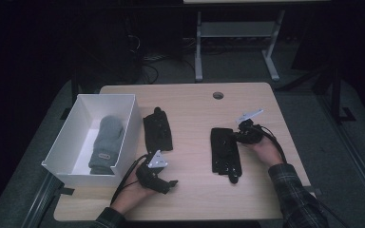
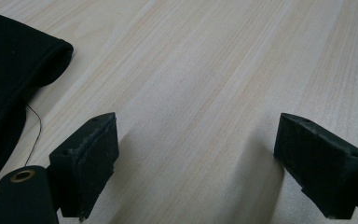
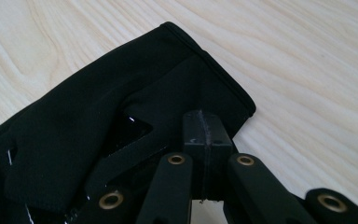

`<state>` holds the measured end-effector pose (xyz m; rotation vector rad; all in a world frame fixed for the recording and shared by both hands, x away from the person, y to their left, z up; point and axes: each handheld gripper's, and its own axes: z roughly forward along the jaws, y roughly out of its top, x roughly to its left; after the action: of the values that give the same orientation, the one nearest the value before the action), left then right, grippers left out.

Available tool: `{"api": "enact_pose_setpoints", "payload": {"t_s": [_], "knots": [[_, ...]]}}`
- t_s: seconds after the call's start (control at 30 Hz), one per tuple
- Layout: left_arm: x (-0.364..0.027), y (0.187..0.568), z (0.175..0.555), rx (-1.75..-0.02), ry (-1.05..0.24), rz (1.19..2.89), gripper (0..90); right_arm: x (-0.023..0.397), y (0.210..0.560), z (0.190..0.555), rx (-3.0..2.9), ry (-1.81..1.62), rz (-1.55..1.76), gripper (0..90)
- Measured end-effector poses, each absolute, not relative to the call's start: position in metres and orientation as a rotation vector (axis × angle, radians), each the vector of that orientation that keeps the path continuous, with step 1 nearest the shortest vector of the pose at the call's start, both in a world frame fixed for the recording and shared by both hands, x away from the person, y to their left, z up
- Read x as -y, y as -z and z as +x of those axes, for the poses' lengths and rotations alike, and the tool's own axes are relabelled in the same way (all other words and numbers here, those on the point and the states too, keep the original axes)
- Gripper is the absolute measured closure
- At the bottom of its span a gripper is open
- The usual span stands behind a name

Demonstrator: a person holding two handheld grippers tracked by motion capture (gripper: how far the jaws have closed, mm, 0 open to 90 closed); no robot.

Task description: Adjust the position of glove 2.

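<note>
Gloves are going into the white box (image 1: 126, 124), by the look of it: a grey mitten (image 1: 105, 145) is already lying inside, while two black gloves are waiting on the table (image 1: 195, 199). The right tool (image 1: 241, 136) is resting over the cuff end of the nearer black glove (image 1: 225, 151), its jaws clenched together; in the right gripper view the shut pads are sitting right against the fabric (image 3: 121, 121), though whether any cloth is pinched between them is hard to tell. The left tool (image 1: 172, 184) is hovering released, jaws wide apart with bare wood between them, and the other black glove (image 1: 158, 130) is lying just beyond it, beside the box. Dim lighting is blurring the gloves' straps and fingers.
</note>
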<state>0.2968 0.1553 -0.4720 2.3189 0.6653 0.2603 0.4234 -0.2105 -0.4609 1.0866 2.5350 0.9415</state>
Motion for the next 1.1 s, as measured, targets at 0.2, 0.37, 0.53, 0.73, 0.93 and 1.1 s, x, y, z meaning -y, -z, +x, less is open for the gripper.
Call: {"api": "enact_pose_setpoints", "payload": {"t_s": [0.2,0.37,0.53,0.73,0.93,1.1], "knots": [[-0.155,0.472,0.297,-0.663,-0.26,2.319,13.1,0.222,0.46,0.416,-2.522,-0.899,1.096,90.0],[-0.155,0.472,0.297,-0.664,-0.261,2.319,13.1,0.242,0.457,0.4,-2.509,-0.826,1.137,90.0],[-0.155,0.472,0.297,-0.665,-0.262,2.319,13.1,0.259,0.455,0.376,-2.521,-0.797,1.145,90.0],[-0.155,0.472,0.297,-0.668,-0.263,2.319,13.1,0.265,0.454,0.341,-2.561,-0.798,1.115,90.0],[-0.155,0.473,0.297,-0.666,-0.266,2.313,13.1,0.249,0.454,0.298,-2.681,-0.875,1.021,90.0],[-0.154,0.473,0.297,-0.666,-0.265,2.314,13.0,0.228,0.454,0.282,-2.752,-0.918,0.927,90.0]]}}
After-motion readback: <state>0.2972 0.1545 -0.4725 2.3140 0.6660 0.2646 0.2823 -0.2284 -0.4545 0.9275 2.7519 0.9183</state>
